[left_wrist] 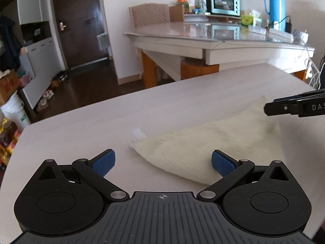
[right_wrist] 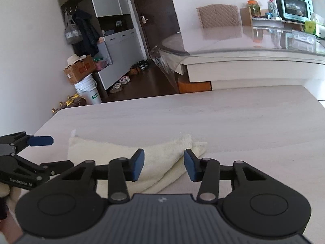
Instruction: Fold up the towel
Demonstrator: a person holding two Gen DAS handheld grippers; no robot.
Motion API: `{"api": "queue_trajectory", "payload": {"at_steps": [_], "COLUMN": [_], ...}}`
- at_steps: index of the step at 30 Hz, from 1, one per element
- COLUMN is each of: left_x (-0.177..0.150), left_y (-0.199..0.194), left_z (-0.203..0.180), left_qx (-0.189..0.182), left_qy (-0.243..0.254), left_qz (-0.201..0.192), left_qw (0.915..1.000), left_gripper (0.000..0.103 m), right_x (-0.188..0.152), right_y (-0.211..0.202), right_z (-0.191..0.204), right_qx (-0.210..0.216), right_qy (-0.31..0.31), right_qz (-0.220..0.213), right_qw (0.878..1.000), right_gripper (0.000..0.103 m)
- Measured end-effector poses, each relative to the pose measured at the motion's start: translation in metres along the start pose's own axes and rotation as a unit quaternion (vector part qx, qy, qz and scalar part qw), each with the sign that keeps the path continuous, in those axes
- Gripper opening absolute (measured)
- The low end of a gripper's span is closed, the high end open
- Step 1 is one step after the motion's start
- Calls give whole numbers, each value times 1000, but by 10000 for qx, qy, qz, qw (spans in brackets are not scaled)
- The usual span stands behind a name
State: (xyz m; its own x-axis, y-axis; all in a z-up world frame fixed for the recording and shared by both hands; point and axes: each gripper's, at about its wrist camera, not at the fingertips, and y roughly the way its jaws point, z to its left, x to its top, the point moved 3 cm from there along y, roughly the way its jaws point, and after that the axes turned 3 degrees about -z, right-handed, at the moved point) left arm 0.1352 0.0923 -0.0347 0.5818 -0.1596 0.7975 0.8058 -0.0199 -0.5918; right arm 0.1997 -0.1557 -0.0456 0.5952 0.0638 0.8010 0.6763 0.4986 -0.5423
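Just ahead of right gripper (right_wrist: 164, 165) half-open jaws, cream towel (right_wrist: 130, 154) on table (right_wrist: 223, 118), left gripper (left_wrist: 163, 161) wide open beside it

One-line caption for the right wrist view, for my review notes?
Right gripper with jaws open over a folded cream towel on a pale table.

Soft, even daylight; glare on the glass-topped dining table (left_wrist: 203, 30); fisheye bending and dark corners; towel (left_wrist: 213, 148) slightly motion-blurred.
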Motion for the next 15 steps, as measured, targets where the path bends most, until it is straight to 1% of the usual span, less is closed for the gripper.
{"api": "queue_trajectory", "payload": {"at_steps": [1,2,4,5,7,9,12,15], "left_x": [0,0,0,0,2,6,13,19], "left_y": [3,6,11,14,19,25,32,28], "left_z": [0,1,1,0,0,-2,-6,-4], "left_qx": [-16,-31,-64,-84,-99,-131,-152,-101], "left_qy": [27,48,49,38,17,24,114,97], "left_qz": [20,33,20,7,-13,-19,-15,-82], "left_qw": [10000,10000,10000,10000,9999,9999,9998,9999], "left_gripper": [103,103,103,103,103,103,103,103], "right_x": [0,-1,-2,-2,0,2,5,8], "right_y": [2,4,7,8,9,10,10,0], "right_z": [-1,-2,-3,-3,-5,-9,-14,-7], "right_qx": [-44,-103,-149,-174,-234,-313,-406,-427], "right_qy": [2,-9,-8,-6,-33,-38,-31,-122], "right_qz": [0,23,57,49,34,-6,-71,-227], "right_qw": [10000,9999,9999,9998,9997,9995,9991,9988], "right_gripper": [37,29,20,17,14,13,9,8]}}
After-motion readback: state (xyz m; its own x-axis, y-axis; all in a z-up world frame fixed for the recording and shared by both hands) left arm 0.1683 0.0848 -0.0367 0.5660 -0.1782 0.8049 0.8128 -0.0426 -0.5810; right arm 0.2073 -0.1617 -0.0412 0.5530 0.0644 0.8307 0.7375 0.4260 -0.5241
